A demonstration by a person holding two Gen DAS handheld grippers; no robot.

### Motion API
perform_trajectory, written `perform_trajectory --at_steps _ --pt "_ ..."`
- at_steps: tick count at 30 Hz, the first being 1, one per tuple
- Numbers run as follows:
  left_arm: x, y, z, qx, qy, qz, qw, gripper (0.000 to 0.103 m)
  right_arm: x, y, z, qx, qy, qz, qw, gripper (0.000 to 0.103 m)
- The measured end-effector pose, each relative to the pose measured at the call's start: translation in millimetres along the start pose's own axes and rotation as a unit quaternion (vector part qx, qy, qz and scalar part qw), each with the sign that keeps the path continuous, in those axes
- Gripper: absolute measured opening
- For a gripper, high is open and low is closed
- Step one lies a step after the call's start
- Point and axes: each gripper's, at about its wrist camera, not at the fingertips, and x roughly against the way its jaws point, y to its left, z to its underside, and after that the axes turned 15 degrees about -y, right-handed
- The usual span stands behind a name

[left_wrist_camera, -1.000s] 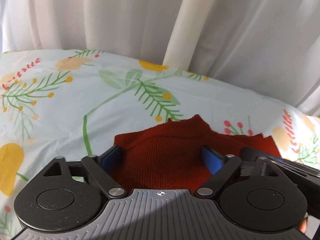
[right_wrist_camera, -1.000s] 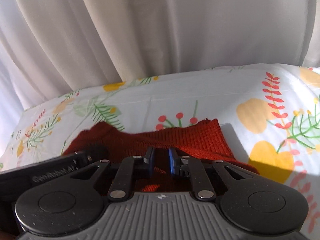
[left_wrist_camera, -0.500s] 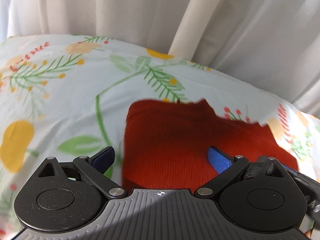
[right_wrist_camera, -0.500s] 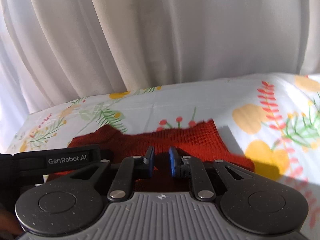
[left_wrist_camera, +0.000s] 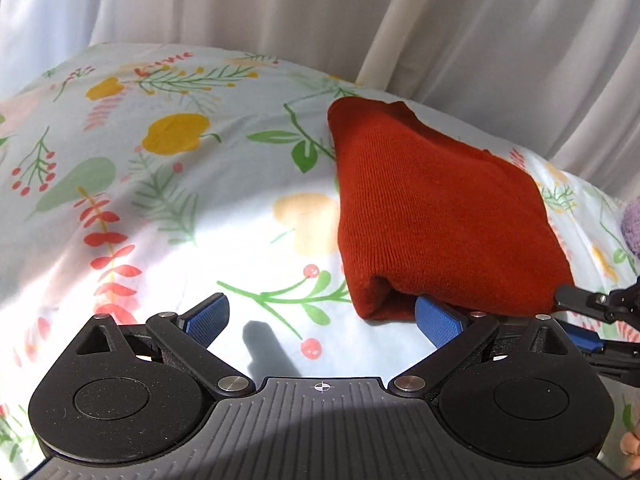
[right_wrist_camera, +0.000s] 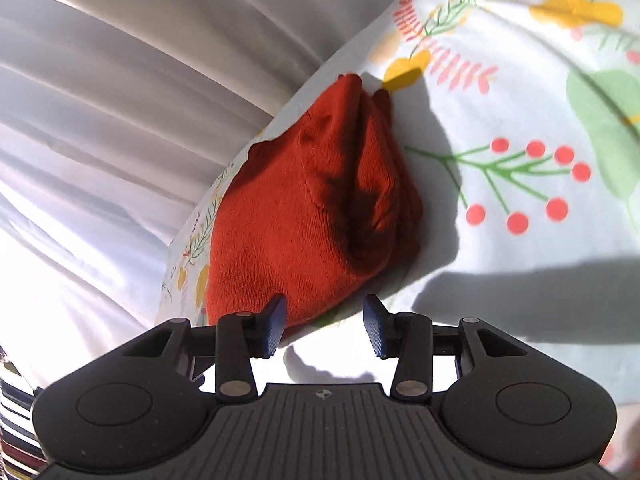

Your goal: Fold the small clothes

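Note:
A red knitted garment [left_wrist_camera: 432,216] lies folded into a compact bundle on the floral sheet [left_wrist_camera: 168,208]. It also shows in the right wrist view [right_wrist_camera: 304,216], with its layered edges facing right. My left gripper [left_wrist_camera: 322,318] is open and empty, just short of the bundle's near left corner; its right finger sits at the bundle's near edge. My right gripper [right_wrist_camera: 325,326] is open and empty, just short of the bundle's near end. The right gripper's fingers [left_wrist_camera: 580,300] show at the right edge of the left wrist view.
White curtains [left_wrist_camera: 440,20] hang behind the floral sheet. A purple fuzzy item [left_wrist_camera: 632,224] sits at the far right edge of the left wrist view. Striped fabric [right_wrist_camera: 12,420] shows at the lower left of the right wrist view.
My right gripper has opened and let go of the red garment. Both grippers have pulled back, the left one also to the left. The garment now lies folded on the sheet.

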Motion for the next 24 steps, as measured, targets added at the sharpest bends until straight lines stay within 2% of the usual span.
perform_trajectory --at_steps 3,4,5,7,8,9,10,11,13,15,17,18,21,24 --pt "-11 -13 5 -0.033 0.003 -0.018 0.9993 0.102 -10 -3 3 -0.026 -0.017 0.001 1.000 0.040" --pt "-16 -17 6 -0.044 0.006 -0.024 0.9987 0.102 -13 -2 2 -0.024 -0.025 0.007 0.999 0.031" --pt "-22 -19 7 -0.052 0.013 -0.039 0.9978 0.102 -15 -1 2 -0.018 -0.035 0.014 0.999 0.016" --pt "-26 -16 8 -0.043 0.012 -0.058 0.9973 0.102 -19 -1 0 -0.037 -0.035 0.017 0.999 0.010" --pt "-25 -11 8 -0.032 0.008 -0.067 0.9972 0.102 -19 -9 -1 -0.091 -0.031 -0.014 0.995 0.008" --pt "-22 -5 7 -0.017 0.007 -0.073 0.9972 0.102 -17 -19 -2 -0.153 -0.029 -0.057 0.986 0.008" --pt "-20 1 7 -0.004 0.008 -0.074 0.9972 0.102 -14 -24 -4 -0.173 -0.036 -0.071 0.982 0.007" --pt "-18 4 6 0.004 0.013 -0.073 0.9973 0.102 -10 -21 -8 -0.141 -0.046 -0.050 0.988 0.007" --pt "-12 9 3 0.011 0.032 -0.077 0.9964 0.100 -8 -10 -14 -0.011 -0.057 0.017 0.998 0.007" --pt "-1 19 -3 0.046 0.042 -0.072 0.9955 0.099 -8 1 -9 0.066 -0.053 0.039 0.996 0.008" --pt "11 27 -12 0.088 0.029 -0.048 0.9946 0.099 -7 7 -4 0.092 -0.053 0.043 0.993 0.009" --pt "13 26 -17 0.094 0.018 -0.040 0.9946 0.099 -8 9 -3 0.105 -0.054 0.049 0.992 0.010" --pt "5 12 -24 0.057 0.004 -0.033 0.9978 0.099 -11 8 -4 0.116 -0.050 0.056 0.990 0.011" --pt "-12 1 -17 0.029 0.023 -0.029 0.9989 0.100 -13 11 -4 0.130 -0.048 0.065 0.988 0.011"
